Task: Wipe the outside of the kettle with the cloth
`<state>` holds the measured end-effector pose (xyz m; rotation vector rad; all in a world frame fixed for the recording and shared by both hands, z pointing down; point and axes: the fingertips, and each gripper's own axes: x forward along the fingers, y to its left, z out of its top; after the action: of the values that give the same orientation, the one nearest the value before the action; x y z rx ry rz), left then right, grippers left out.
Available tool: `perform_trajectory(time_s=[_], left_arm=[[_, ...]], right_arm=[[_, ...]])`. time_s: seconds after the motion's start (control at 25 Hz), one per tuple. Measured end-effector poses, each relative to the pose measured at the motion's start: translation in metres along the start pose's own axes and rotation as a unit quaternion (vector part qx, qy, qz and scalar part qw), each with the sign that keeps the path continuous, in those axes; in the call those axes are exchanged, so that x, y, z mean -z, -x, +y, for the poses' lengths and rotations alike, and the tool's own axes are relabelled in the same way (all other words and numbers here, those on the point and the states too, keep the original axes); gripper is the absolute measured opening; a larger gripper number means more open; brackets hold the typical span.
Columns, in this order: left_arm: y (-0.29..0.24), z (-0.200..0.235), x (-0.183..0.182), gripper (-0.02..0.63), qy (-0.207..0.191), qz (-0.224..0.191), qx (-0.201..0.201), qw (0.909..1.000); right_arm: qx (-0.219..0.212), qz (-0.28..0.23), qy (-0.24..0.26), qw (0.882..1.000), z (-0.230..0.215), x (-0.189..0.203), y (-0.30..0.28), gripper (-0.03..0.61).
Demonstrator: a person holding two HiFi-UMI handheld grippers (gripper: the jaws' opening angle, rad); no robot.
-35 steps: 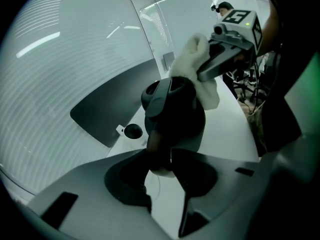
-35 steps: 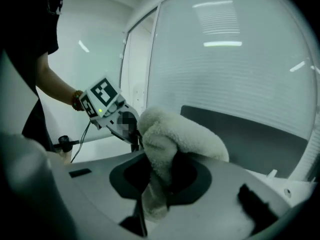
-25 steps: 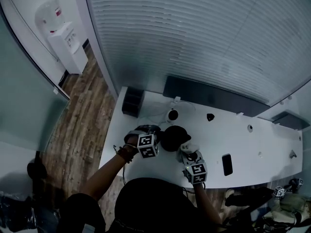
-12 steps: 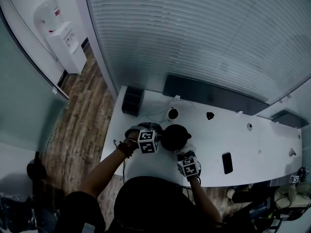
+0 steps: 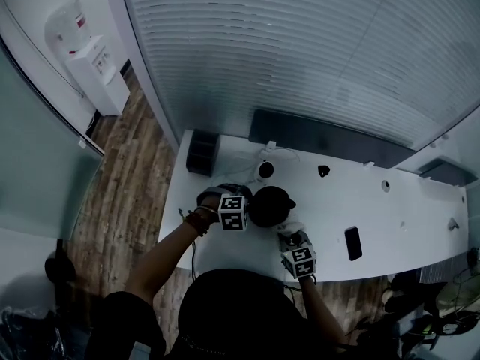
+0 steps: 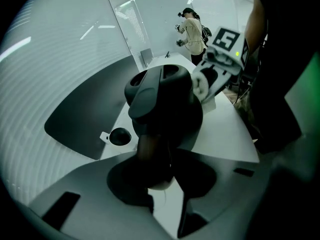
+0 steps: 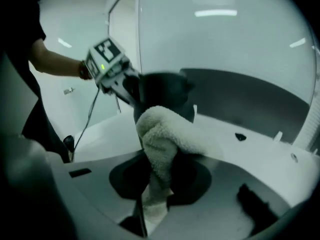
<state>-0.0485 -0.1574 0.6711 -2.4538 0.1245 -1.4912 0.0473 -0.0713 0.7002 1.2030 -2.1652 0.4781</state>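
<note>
**Kettle wipe check-in: handle clamped, cloth on the side**

Right gripper [image 7: 150,196] has slid back a bit toward the wearer and to the right compared with half a second ago. The kettle [image 5: 270,205] and the left gripper [image 6: 157,176] sit pretty much where they were.

Going left to right in the head view: a white water dispenser [image 5: 88,60] stands far left on the wood floor [image 5: 127,193]. It has a red label up top that's too small to read. Next comes a black box [image 5: 202,152] on the left end of the white table [image 5: 405,208].

Then the left gripper, jaws clamped tight on the kettle's handle [image 6: 150,146], which shows clearly in the left gripper view. Its marker cube [image 5: 233,211] carries black-and-white square patterns. Just right of it is the black kettle, upright on the table near the front edge.

Touching the kettle's near-right side is the white cloth [image 7: 161,134]. It's bunched up and pinched between the right gripper's jaws, with the fluffy end pressed against the kettle's body.

Further right, a dark phone [image 5: 352,243] lies flat on the table, well apart from the kettle. The left gripper view also catches a person [image 6: 192,30] standing way off in the background.
</note>
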Motion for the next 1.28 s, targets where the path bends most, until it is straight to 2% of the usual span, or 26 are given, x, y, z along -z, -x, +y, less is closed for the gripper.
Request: perform_trajectory(time_s=[0.08,0.16,0.28,0.36,0.56,0.72,0.8,0.92,1.04,1.08,1.16,1.24,1.28], left_arm=[[0.001,0.002,0.002,0.124,-0.004,0.000,0.000,1.0000],[-0.001,0.006,0.002,0.124,-0.010,0.004,-0.001,0.9999],[-0.006,0.013,0.003,0.124,-0.020,0.015,0.001,0.9997],[-0.007,0.018,0.005,0.124,-0.032,0.025,0.001,0.9992],[-0.012,0.032,0.005,0.126,-0.060,0.048,-0.005,0.9971],[-0.016,0.030,0.003,0.126,-0.071,0.048,0.003,0.9963],[-0.017,0.034,0.003,0.127,-0.081,0.047,0.000,0.9956],[-0.019,0.041,0.002,0.132,-0.097,0.045,-0.003,0.9942],[-0.021,0.044,0.002,0.132,-0.109,0.045,0.002,0.9930],[-0.021,0.045,0.003,0.132,-0.112,0.046,0.004,0.9926],[-0.023,0.047,0.001,0.132,-0.123,0.043,0.009,0.9914],[-0.025,0.045,-0.003,0.133,-0.143,0.030,0.014,0.9892],[-0.025,0.044,-0.005,0.135,-0.154,0.022,0.017,0.9876]], right_arm=[[0.008,-0.055,0.030,0.998,-0.003,-0.041,0.019,0.066],[0.022,-0.083,0.056,0.995,-0.006,-0.073,0.031,0.066],[0.032,-0.077,0.074,0.994,-0.010,-0.088,0.032,0.066],[0.014,-0.065,0.057,0.996,-0.008,-0.078,0.022,0.066],[-0.022,-0.070,-0.054,0.996,-0.008,-0.061,0.013,0.064],[-0.042,-0.019,-0.082,0.996,0.001,-0.030,0.005,0.066],[-0.047,0.017,-0.073,0.996,0.004,-0.010,-0.013,0.066],[-0.031,0.059,-0.059,0.996,0.004,0.018,-0.046,0.066],[-0.043,0.142,-0.028,0.989,0.019,0.049,-0.071,0.066],[-0.050,0.153,-0.026,0.987,0.022,0.052,-0.075,0.066],[-0.056,0.128,-0.056,0.989,0.018,0.051,-0.071,0.066],[-0.043,0.057,-0.089,0.994,0.008,0.032,-0.040,0.066],[-0.032,0.013,-0.085,0.996,0.006,0.015,-0.017,0.065]])
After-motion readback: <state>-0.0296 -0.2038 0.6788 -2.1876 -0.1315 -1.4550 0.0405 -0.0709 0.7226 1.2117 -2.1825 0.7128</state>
